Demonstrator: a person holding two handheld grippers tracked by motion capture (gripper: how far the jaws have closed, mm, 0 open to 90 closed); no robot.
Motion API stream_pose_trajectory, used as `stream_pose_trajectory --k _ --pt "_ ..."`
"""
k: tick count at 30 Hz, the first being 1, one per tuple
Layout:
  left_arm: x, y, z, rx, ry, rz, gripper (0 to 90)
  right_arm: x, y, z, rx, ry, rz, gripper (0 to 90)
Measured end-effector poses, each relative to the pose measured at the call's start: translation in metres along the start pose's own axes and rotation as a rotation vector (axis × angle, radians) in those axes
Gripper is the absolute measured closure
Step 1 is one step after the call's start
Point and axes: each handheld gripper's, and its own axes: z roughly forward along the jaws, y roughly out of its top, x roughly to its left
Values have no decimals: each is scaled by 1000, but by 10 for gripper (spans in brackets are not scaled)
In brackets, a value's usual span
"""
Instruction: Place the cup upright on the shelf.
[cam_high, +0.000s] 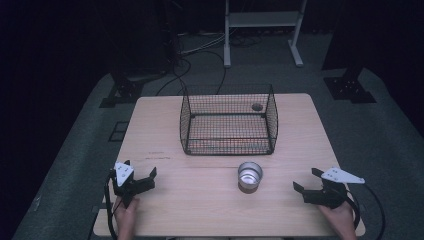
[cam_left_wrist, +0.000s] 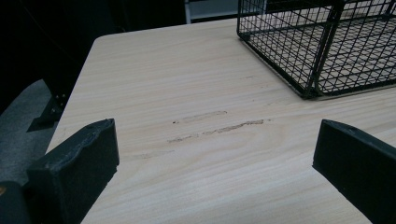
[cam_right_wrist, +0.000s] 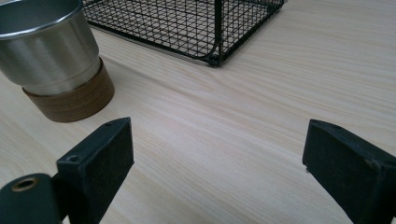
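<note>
- On the near half of the table (cam_high: 165, 107), a steel cup (cam_high: 249, 175) stood upright on a round wooden base, just right of centre and a little in front of the wire basket (cam_high: 228, 120).
- Behind the cup, the basket sat open-topped in the middle of the table, and its mesh floor looked bare apart from a small dark round spot near its far right corner, too small to identify.
- At the near left corner, the left gripper (cam_high: 138, 179) hovered with its jaws spread wide and nothing between them; the left gripper view looked over bare wood with a few scuff marks (cam_left_wrist: 219, 126) towards the basket's corner (cam_left_wrist: 310, 91).
- At the near right edge, the right gripper (cam_high: 309, 181) was likewise spread apart and empty, well clear of the cup, which showed at the upper left of the right gripper view (cam_right_wrist: 49, 51).
- Judged from this layout, the work had barely begun: the cup was untouched and outside the basket.
- What remained, most likely, was the whole job: reach to the cup, clamp it, lift it over the basket's near wall and set it down inside.
</note>
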Motion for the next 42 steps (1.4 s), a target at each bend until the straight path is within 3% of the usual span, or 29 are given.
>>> stream_pose_trajectory --k 9,42 --pt "0 0 0 1 -1 1 0 14 7 2 -2 33 -42 82" --pt "-1 0 -1 2 -7 8 0 41 18 11 20 126 -122 82"
